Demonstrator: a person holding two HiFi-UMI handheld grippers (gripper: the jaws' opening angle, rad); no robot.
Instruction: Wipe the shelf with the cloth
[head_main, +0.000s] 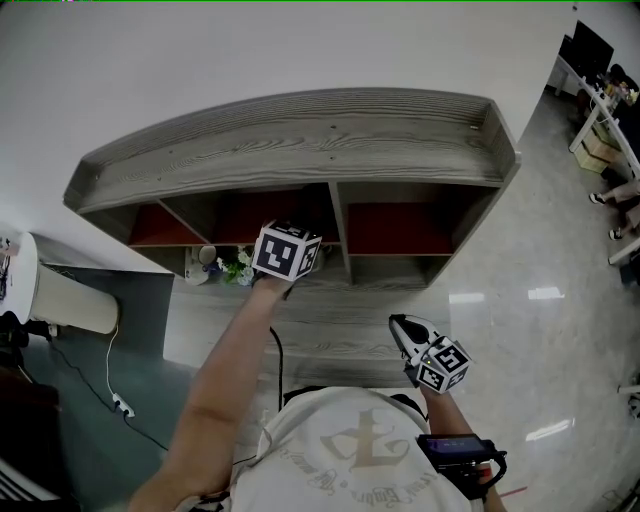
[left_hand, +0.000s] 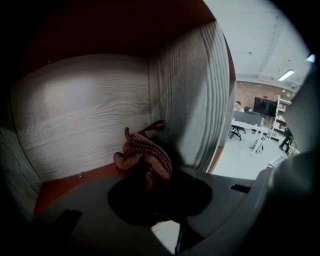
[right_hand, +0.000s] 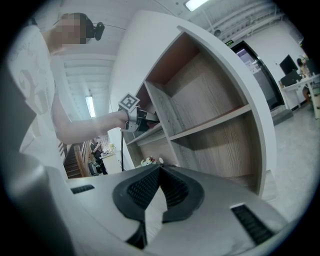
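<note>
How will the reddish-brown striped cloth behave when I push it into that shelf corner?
The reddish-brown striped cloth looks floppy: it is bunched in folds with a loop sticking up, so it will probably crumple, not slide flat. A small wad pinched in the left gripper, it is likely light. Against the grey wood-grain shelf wall it may fold over.

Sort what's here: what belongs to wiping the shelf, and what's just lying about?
Job: grey wood-grain shelf unit; reddish-brown knitted cloth, clamped in left gripper.
Lying about: white cup; small flowers beside it; white cable on floor; right gripper, shut, empty.
</note>
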